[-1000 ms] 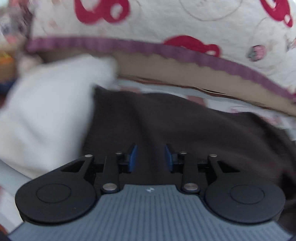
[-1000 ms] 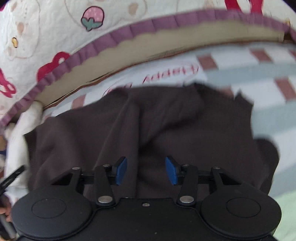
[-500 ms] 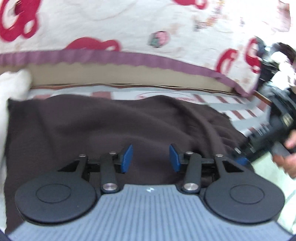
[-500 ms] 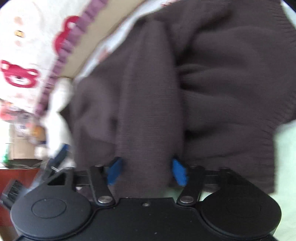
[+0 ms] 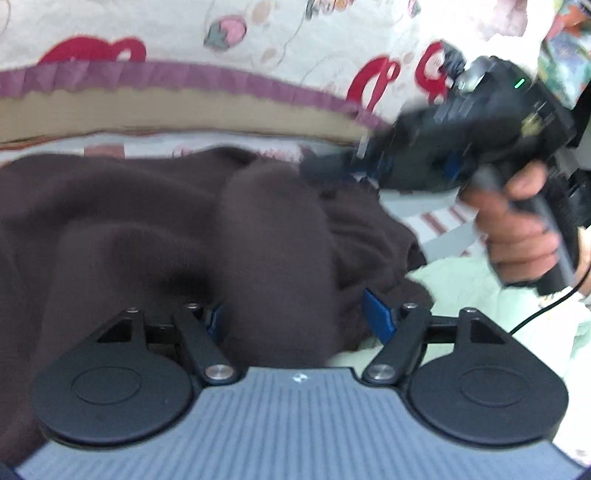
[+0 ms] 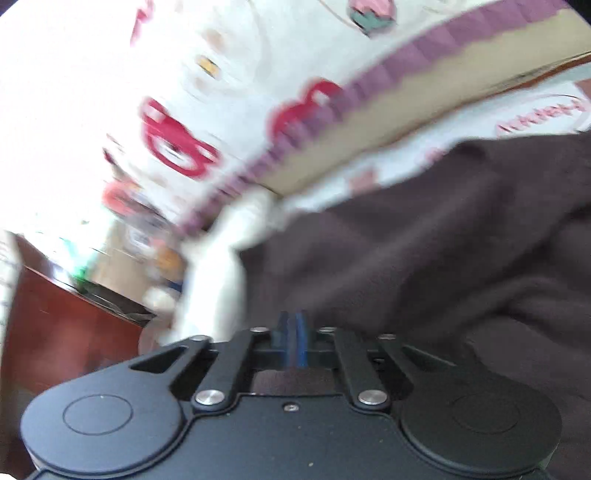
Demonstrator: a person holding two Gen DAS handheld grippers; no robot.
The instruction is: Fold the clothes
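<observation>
Brown sweater (image 5: 155, 229) fold between spread left hand-held gripper (image 5: 295, 317) fingers; right hand-held gripper (image 6: 293, 341) clenched (blurred) on sweater edge.

This is a home bedroom. Beyond the left tongs (image 5: 297, 319) a bed (image 5: 454, 273) carries a striped sheet (image 5: 443, 221), and a white quilt (image 5: 258, 33) printed with red bears and strawberries, edged in a purple frill (image 5: 184, 75), lies across it. Left of the right tongs (image 6: 293, 341) stands reddish wooden furniture (image 6: 66, 332) beside blurred household clutter.
</observation>
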